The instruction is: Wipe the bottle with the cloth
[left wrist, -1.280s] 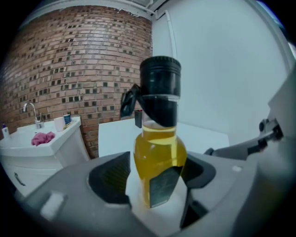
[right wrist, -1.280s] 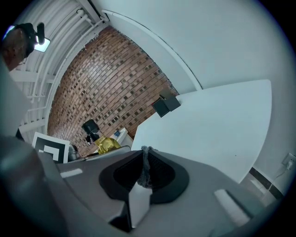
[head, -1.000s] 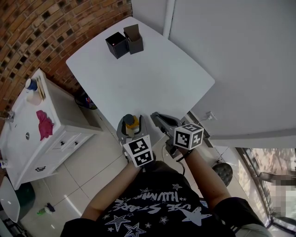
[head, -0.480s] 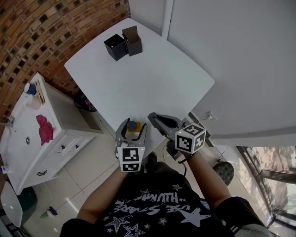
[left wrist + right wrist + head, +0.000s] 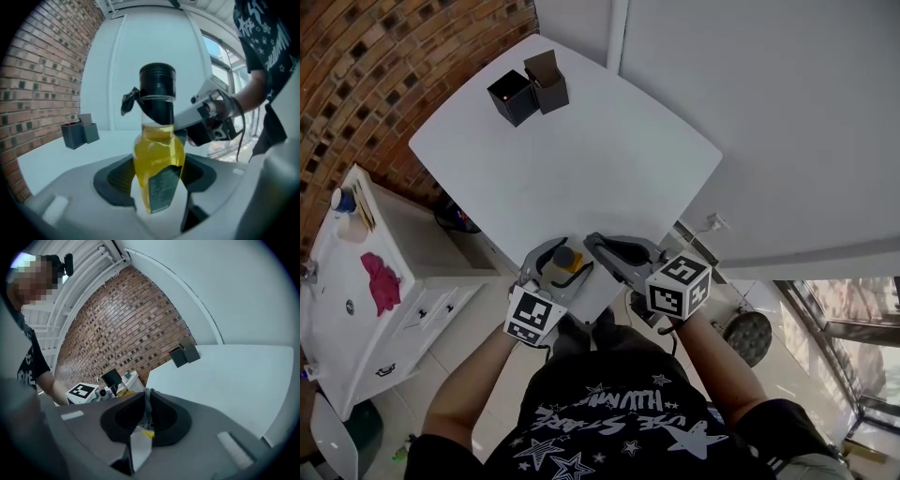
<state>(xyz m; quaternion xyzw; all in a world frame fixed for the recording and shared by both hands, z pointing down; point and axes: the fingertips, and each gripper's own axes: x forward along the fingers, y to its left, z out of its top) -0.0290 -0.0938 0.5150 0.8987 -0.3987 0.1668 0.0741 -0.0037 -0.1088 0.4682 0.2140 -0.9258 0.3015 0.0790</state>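
Observation:
A small bottle (image 5: 563,258) of yellow liquid with a black cap is held upright just off the white table's (image 5: 581,159) near edge. My left gripper (image 5: 560,262) is shut on its lower body. In the left gripper view the bottle (image 5: 158,154) fills the middle between the pads of the left gripper (image 5: 157,180). My right gripper (image 5: 593,243) is shut on a thin grey strip of cloth (image 5: 146,406), of which only an edge shows. Its tips (image 5: 129,100) sit right beside the bottle's cap. The right gripper view shows the bottle (image 5: 115,379) at the left.
Two dark open boxes (image 5: 526,89) stand at the table's far corner. A white cabinet (image 5: 356,281) with a pink rag (image 5: 382,281) on top is at the left, a brick wall behind it. Tiled floor lies below my hands.
My left hand has turned, its marker cube swinging left, while the bottle stays in its jaws. The bottle's cap and the right gripper's tips have come closer together.

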